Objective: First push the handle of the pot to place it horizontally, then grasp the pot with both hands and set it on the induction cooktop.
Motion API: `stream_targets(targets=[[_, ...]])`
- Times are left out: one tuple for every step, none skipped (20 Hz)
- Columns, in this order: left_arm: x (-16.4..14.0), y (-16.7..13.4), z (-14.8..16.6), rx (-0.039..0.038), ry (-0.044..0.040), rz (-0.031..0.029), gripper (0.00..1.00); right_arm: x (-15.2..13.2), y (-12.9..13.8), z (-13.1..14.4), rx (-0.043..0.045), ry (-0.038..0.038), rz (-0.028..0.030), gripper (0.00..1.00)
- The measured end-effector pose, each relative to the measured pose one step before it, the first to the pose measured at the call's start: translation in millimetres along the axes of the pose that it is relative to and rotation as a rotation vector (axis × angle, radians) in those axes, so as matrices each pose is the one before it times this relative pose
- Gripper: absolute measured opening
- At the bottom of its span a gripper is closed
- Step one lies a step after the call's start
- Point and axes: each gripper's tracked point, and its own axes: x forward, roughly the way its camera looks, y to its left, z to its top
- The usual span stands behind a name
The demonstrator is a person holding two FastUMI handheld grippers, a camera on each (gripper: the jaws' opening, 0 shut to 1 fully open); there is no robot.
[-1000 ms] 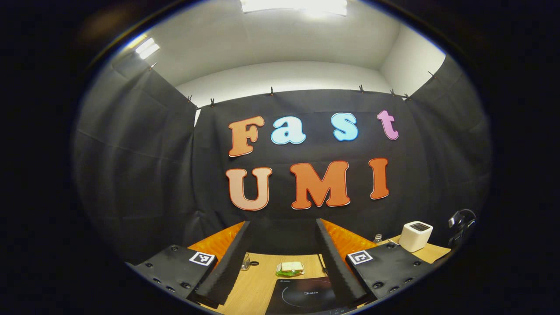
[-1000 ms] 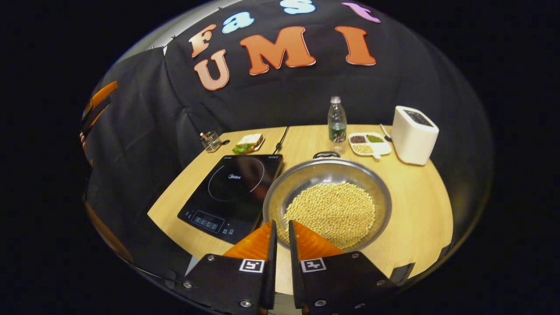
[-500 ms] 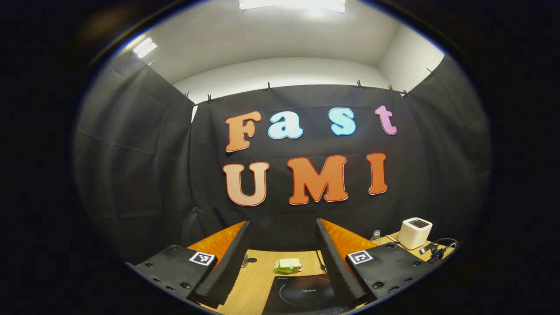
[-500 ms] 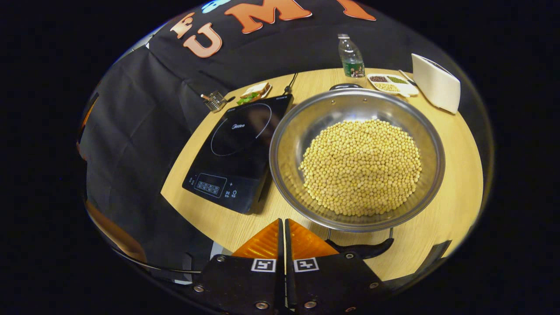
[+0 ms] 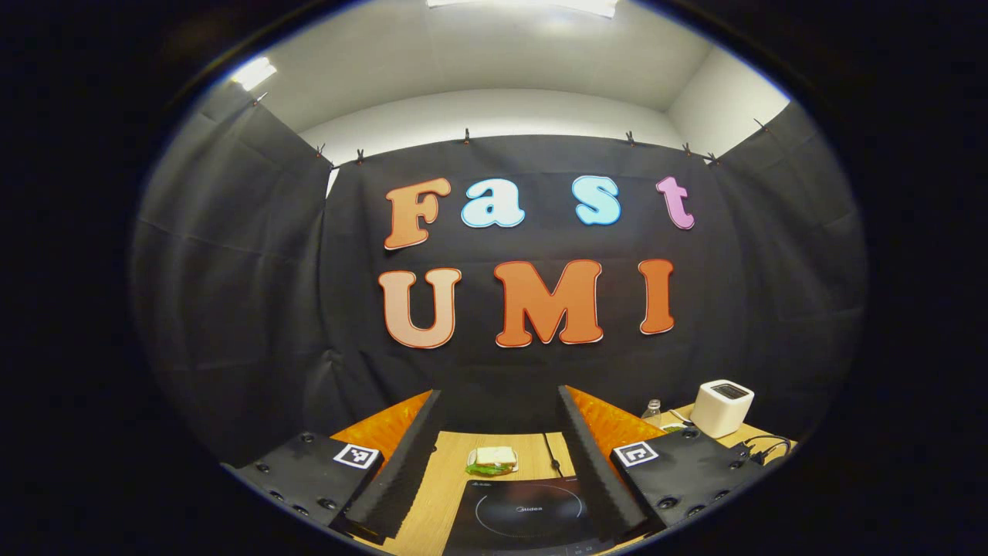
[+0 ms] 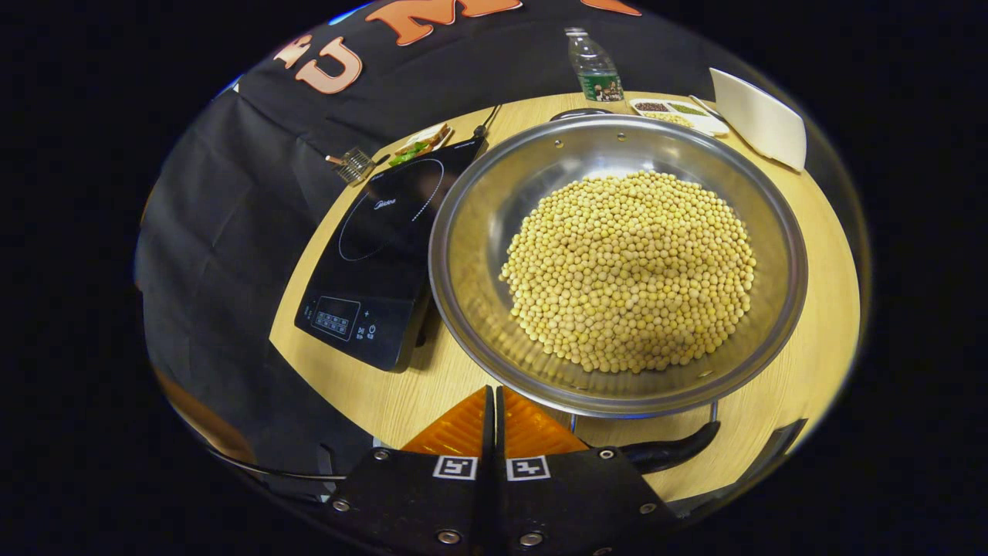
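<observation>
A steel pot (image 6: 463, 255) holding a heap of yellow beans (image 6: 629, 270) sits on the wooden table (image 6: 787, 401) in the right gripper view. Its black near handle (image 6: 671, 452) lies just below the rim, right beside my right gripper (image 6: 492, 398), which is shut with nothing between its fingers. A second handle (image 6: 579, 113) shows at the far rim. The black induction cooktop (image 6: 378, 247) lies left of the pot, touching or nearly touching it. My left gripper (image 5: 498, 405) is open and empty, held high over the cooktop (image 5: 525, 513).
At the table's back stand a water bottle (image 6: 593, 66), a divided dish of grains (image 6: 675, 112) and a white toaster (image 6: 760, 120). A sandwich on a plate (image 6: 421, 143) and a small wire holder (image 6: 355, 164) sit behind the cooktop. Its cord (image 6: 488, 123) runs backward.
My right gripper has come down and closed in on the pot's near rim and handle, and its fingers have shut fully. The left gripper has drifted slightly, still open.
</observation>
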Motion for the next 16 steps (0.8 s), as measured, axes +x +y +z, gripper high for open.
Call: stream_targets(targets=[[1.11,-2.81,-1.93,-0.00269,0.00514,-0.00118,0.93,0.45,-7.04,-1.14,0.01874,0.00995,-0.00749,0.00],[1.03,-2.41,-0.27,-0.00048,0.00325,-0.00134,0.93,-0.28,-6.80,1.61,0.02136,0.00124,-0.00477,0.00],[1.84,-1.22,-0.24,0.00032,0.00084,-0.00142,0.96,-1.54,-7.28,2.20,0.01749,-0.00537,-0.00895,0.00],[0.78,-1.93,1.78,0.00227,0.00027,-0.00174,0.95,-0.90,-7.05,2.01,0.01640,-0.00869,-0.01486,0.00],[1.66,-0.96,1.49,0.00179,-0.00220,-0.00092,0.93,-1.59,-9.94,3.97,0.01296,-0.00739,-0.01790,0.00],[0.99,-2.16,-0.43,0.00165,-0.00059,-0.00311,0.93,-2.62,-11.08,2.14,0.01223,-0.00719,-0.01964,0.00],[0.90,-2.46,-0.20,0.00125,0.00133,-0.00526,0.95,-2.23,-8.98,2.07,0.00988,-0.00414,-0.01628,0.00],[0.45,-2.33,1.08,0.00140,-0.00109,-0.00418,0.95,-1.44,-6.19,2.25,0.01069,-0.00321,-0.01289,0.00],[1.74,-2.37,0.52,0.00270,-0.00062,-0.00293,0.95,0.42,-5.77,2.24,0.00902,-0.00159,-0.01063,0.00],[1.07,-2.11,0.54,0.00276,-0.00127,-0.00282,0.95,-0.79,-5.27,1.40,0.00302,0.00221,-0.00578,0.00],[2.34,-0.71,1.14,0.00170,-0.00054,-0.00263,0.95,-1.41,-4.85,0.91,-0.00032,-0.00180,-0.00871,0.00],[1.00,-2.44,-1.44,0.00093,0.00047,-0.00353,0.95,-0.50,-5.36,2.36,-0.00473,-0.00328,-0.01246,0.00],[2.09,-1.64,0.00,-0.00049,-0.00080,-0.00162,0.93,-0.59,-5.41,1.09,-0.00695,-0.00214,-0.01295,0.00],[1.90,-1.13,-0.58,0.00048,0.00157,-0.00254,0.95,-0.05,-6.74,1.47,-0.00263,-0.00080,-0.01589,0.00],[1.17,-2.39,-2.16,0.00292,0.00739,-0.00386,0.95,0.24,-7.17,0.76,-0.00292,-0.00380,-0.01712,0.00],[1.84,-2.17,-3.75,0.00132,0.00657,-0.00322,0.96,0.00,-6.92,1.90,-0.00130,-0.00526,-0.01684,0.00]])
